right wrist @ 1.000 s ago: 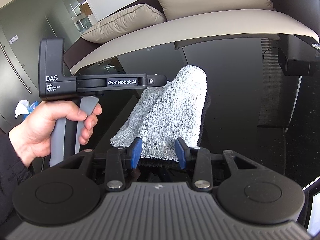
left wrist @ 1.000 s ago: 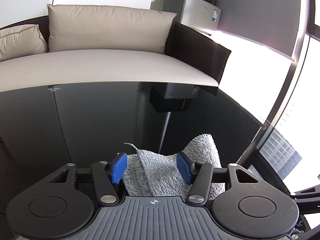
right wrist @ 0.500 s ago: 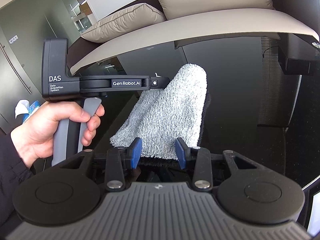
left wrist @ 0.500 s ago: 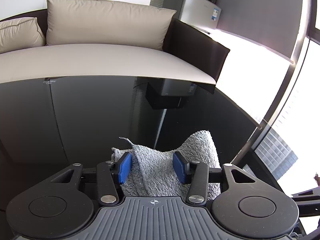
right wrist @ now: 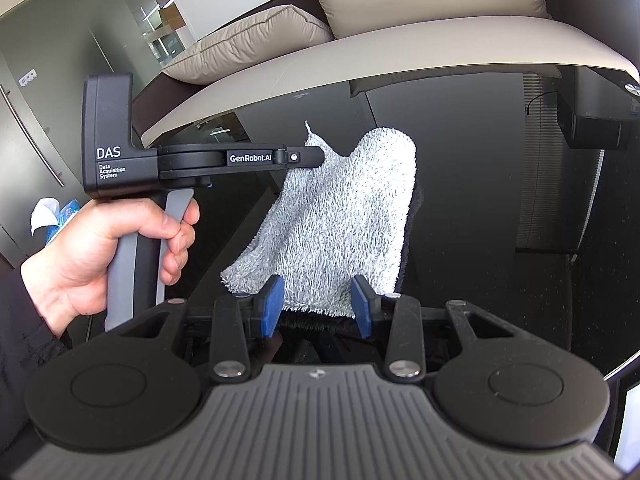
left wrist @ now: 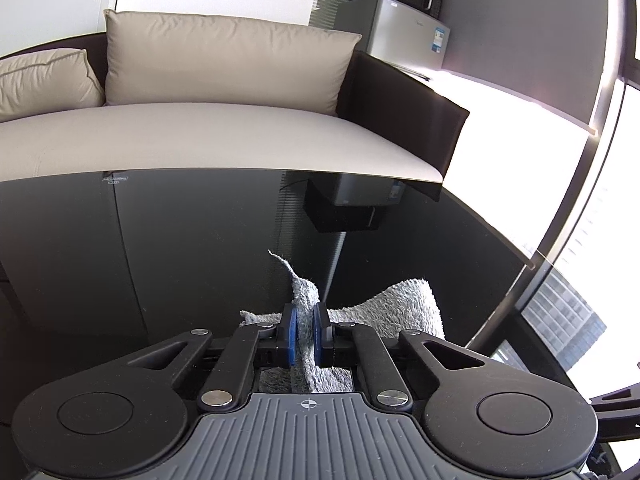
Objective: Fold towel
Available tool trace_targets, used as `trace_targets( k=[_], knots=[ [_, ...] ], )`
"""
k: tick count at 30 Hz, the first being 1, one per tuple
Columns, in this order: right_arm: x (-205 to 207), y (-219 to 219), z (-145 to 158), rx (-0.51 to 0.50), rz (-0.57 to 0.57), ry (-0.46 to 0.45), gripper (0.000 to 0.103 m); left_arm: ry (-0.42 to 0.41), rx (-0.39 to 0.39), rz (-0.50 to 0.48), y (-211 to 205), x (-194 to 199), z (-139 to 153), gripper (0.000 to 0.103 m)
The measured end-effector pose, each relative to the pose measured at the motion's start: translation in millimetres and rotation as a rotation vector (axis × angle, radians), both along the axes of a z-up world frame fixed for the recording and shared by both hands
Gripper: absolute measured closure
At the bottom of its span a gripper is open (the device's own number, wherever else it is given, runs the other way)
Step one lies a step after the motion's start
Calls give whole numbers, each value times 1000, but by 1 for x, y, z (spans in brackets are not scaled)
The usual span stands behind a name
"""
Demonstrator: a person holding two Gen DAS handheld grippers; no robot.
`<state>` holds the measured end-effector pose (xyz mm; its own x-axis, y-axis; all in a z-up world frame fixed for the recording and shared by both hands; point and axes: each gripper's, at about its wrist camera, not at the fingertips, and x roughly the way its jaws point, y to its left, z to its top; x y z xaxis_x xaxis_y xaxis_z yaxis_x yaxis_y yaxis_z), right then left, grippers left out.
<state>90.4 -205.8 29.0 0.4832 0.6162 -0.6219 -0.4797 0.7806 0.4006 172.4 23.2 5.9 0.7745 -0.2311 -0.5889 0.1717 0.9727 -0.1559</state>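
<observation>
Grey, shaggy terry-cloth towel (right wrist: 340, 216) lies on a glossy black glass table (left wrist: 160, 248), bunched rather than flat, with one rounded lobe raised at its far end and a thin pointed corner sticking up beside it.

Left gripper (left wrist: 306, 336), black with blue pads: jaws drawn nearly together and clamped on a pinched ridge of the towel. The cloth rises in a narrow peak just beyond the pads, ending in the curled tip. In the right wrist view, the tongs of this gripper reach in from the left at the towel's upper edge, and a person's hand (right wrist: 100, 256) in a dark sleeve grips the grey handle and trigger.

Right gripper (right wrist: 318, 306), same build: jaws stand partly apart at a moderate width. The towel's near fringe lies between and just beyond the blue pads; neither pad visibly presses on the cloth.

Surroundings: a beige cushioned sofa (left wrist: 200, 140) with dark brown frame stands behind the table, carrying two beige pillows. A silver mini fridge (left wrist: 404, 40) with a black microwave on top stands at the far right, near a bright window.
</observation>
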Motion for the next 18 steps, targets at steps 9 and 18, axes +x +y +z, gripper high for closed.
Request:
trace_targets(
  k=[9, 18],
  knots=[
    [1, 0, -1, -6, -10, -3, 64, 8, 82, 62, -2, -5, 10, 96],
    [2, 0, -2, -10, -14, -9, 64, -5, 127, 63, -4, -11, 7, 75]
  ],
)
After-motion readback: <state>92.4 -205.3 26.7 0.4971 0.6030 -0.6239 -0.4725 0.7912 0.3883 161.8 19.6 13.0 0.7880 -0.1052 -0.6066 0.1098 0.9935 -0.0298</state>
